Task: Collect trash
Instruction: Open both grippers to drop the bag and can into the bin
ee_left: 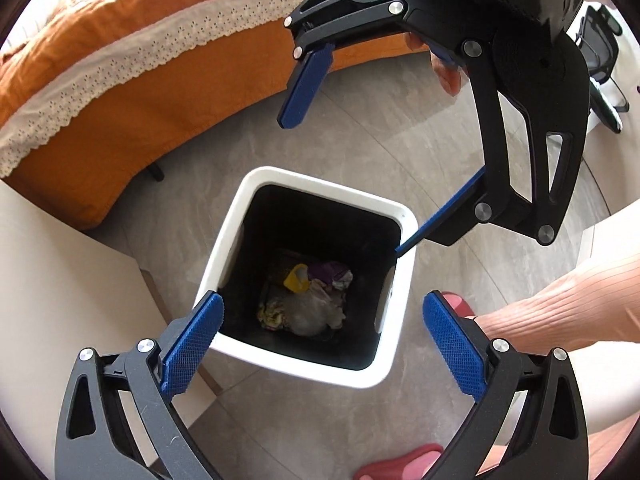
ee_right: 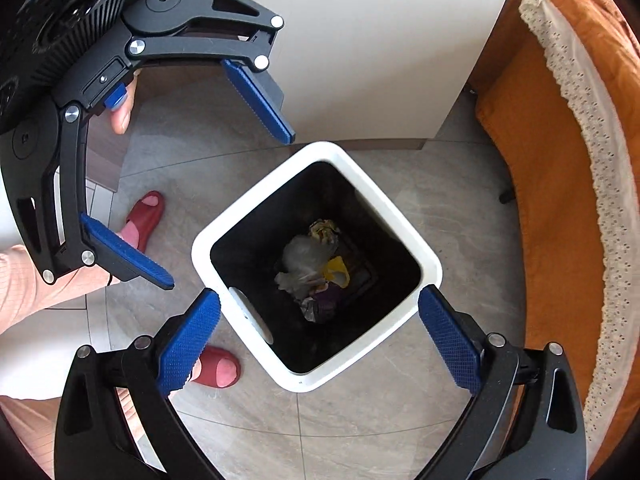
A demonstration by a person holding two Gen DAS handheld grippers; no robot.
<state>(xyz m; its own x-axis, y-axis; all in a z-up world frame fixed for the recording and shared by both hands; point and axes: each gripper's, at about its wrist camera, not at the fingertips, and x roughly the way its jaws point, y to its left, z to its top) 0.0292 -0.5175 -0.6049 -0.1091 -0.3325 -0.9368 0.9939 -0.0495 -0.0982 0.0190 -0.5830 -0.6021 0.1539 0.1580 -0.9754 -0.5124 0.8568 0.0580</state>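
A white square bin [ee_left: 328,178] with a black inside stands on the floor; it also shows in the right wrist view [ee_right: 430,254]. Trash [ee_left: 310,302] lies at its bottom: crumpled clear plastic, a yellow piece, a purple wrapper, also seen in the right wrist view [ee_right: 316,268]. My left gripper [ee_left: 322,344] is open and empty, above the bin's near edge. My right gripper [ee_right: 318,340] is open and empty, above the bin. The right gripper [ee_left: 346,178] shows in the left wrist view, the left gripper [ee_right: 232,212] in the right wrist view.
A bed with an orange cover and lace trim [ee_left: 104,76] stands beside the bin, also in the right wrist view [ee_right: 568,184]. A white cabinet [ee_right: 360,40] stands behind it. The person's feet in red slippers [ee_right: 146,212] are on the grey tile floor [ee_left: 380,128].
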